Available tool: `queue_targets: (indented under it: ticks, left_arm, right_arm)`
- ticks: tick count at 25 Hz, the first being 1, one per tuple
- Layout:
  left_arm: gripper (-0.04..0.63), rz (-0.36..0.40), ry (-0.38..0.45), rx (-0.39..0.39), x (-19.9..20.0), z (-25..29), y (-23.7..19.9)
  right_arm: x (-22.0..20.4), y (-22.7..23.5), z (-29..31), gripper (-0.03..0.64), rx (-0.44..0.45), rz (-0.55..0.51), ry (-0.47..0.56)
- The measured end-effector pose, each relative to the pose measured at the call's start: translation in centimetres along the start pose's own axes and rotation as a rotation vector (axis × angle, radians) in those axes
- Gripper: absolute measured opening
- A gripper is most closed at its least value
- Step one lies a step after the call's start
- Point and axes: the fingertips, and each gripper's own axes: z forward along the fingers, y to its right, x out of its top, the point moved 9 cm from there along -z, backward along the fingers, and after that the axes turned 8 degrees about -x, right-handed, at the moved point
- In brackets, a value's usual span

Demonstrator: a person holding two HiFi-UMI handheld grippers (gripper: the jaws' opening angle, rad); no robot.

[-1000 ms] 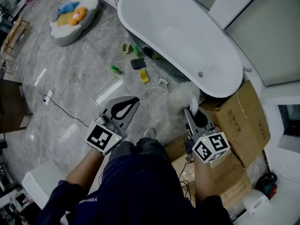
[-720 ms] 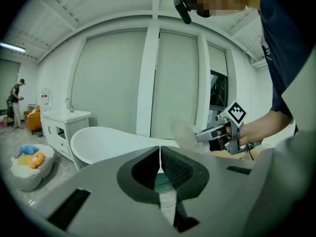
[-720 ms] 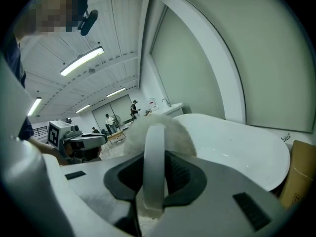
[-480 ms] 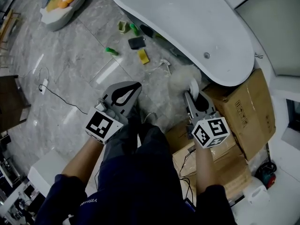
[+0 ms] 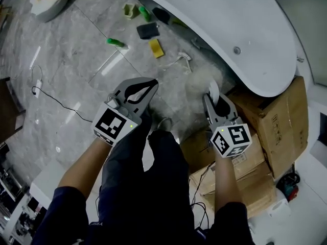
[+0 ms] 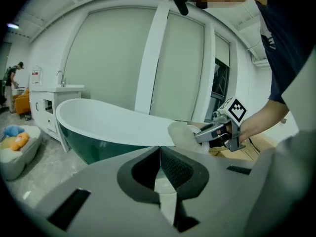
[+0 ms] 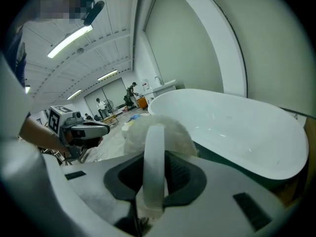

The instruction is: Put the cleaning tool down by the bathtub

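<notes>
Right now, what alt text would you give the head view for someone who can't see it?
From above, the right gripper holds a fluffy white cleaning tool beside the white bathtub. The left gripper is shut and empty over the grey marble floor. A yellow sponge lies near the tub; cardboard boxes sit at right.

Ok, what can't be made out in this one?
- Head view: whether the cleaning tool touches the floor; its fluffy head hides the spot beneath.
- Head view: the far end of the bathtub, cut off by the top edge.
- Head view: the small floor items by the bathtub, too small to identify.
- Right gripper view: the background people, too small.
</notes>
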Motion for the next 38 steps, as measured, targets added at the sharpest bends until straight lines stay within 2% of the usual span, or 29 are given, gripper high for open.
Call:
queue_targets:
  ticks: [15, 24, 32, 38]
  left_arm:
    - [0.032, 0.044, -0.098, -0.064, -17.3, 6.6, -8.9]
    - [0.032, 0.072, -0.141, -0.087, -26.9, 11.4, -13.8]
    - [0.034, 0.092, -0.186, -0.139, -33.5, 14.0, -16.7]
    - [0.034, 0.096, -0.212, -0.143, -37.4, 14.5, -18.1]
  right_arm:
    - [-14.2, 2.6, 13.5, 0.087, -0.049, -0.024, -0.054]
    - [-24.6, 7.2, 21.8, 0.087, -0.066, -0.051, -0.124]
    - [-33.1, 10.3, 28.5, 0.088, -0.059, -0.094, -0.232]
    - [-38.1, 11.6, 31.9, 0.089, -0.056, -0.118, -0.298]
